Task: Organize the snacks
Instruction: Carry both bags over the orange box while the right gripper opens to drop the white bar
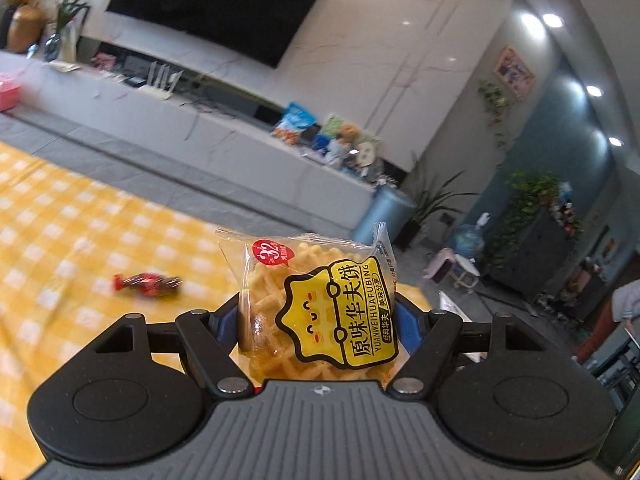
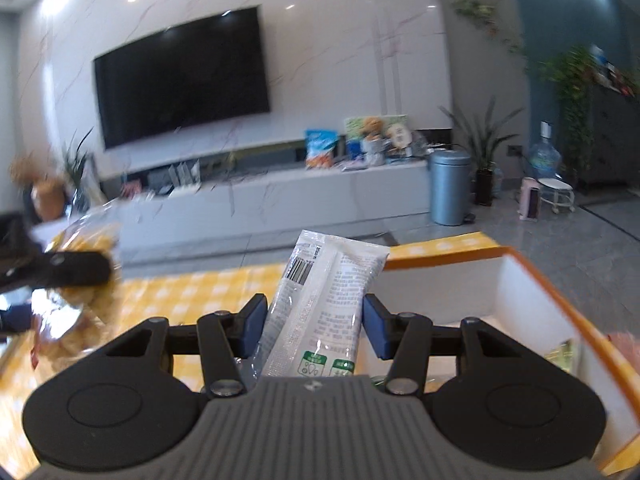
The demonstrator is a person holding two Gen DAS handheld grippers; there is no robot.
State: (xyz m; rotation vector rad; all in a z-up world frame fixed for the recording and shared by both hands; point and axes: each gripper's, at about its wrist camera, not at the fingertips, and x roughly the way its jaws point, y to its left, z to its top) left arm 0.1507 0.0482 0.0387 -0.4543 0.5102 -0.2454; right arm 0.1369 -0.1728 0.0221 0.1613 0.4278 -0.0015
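Note:
My left gripper is shut on a clear waffle-biscuit packet with a yellow label and holds it above the yellow checked tablecloth. A red wrapped candy lies on the cloth to the left. My right gripper is shut on a long white snack packet, held upright at the left edge of an orange-rimmed white box. The left gripper with its biscuit packet shows blurred at the left of the right wrist view.
The box holds a few packets at its right side. Beyond the table stand a white TV cabinet with snack bags, a wall TV, a grey bin and plants.

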